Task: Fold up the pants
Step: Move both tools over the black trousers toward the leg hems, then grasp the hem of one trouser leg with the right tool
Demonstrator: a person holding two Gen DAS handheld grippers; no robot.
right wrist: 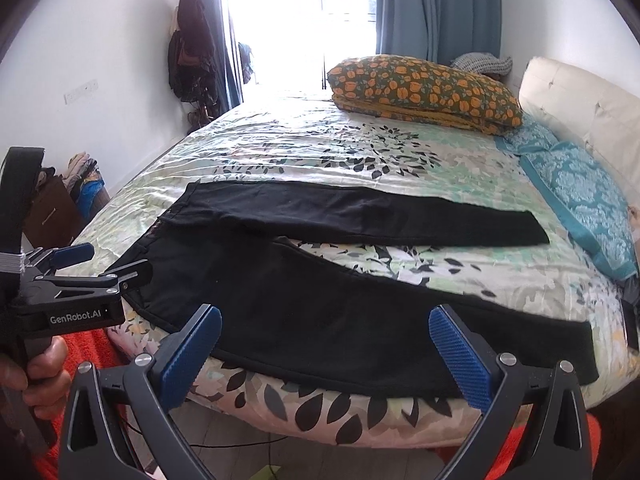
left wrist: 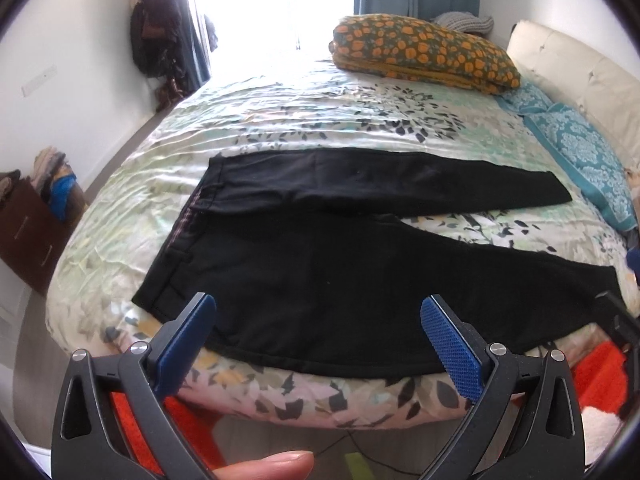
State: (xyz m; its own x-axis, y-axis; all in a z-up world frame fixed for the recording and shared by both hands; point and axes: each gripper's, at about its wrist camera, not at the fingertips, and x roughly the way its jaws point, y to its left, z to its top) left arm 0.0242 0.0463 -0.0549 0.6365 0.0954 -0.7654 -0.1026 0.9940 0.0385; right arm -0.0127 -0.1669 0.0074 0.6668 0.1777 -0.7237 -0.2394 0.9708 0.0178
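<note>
Black pants (left wrist: pixel 320 272) (right wrist: pixel 320 304) lie flat on the bed, waistband to the left, both legs spread apart and pointing right. The near leg runs along the bed's front edge. My left gripper (left wrist: pixel 318 312) is open, hovering just above the near edge of the pants close to the waist, with nothing between its blue pads. My right gripper (right wrist: pixel 325 324) is open too, held over the near leg's thigh, empty. In the right wrist view the left gripper (right wrist: pixel 108 270) shows from the side at the left, above the waistband corner, held by a hand (right wrist: pixel 38 376).
The bed (left wrist: pixel 280 128) has a leaf-print cover. A folded orange-flowered blanket (left wrist: pixel 424 52) and a teal pillow (left wrist: pixel 580 160) lie near the white headboard (left wrist: pixel 580 72). Brown drawers with clothes (left wrist: pixel 28 224) stand left. An orange rug (left wrist: pixel 600 376) lies below the bed's front edge.
</note>
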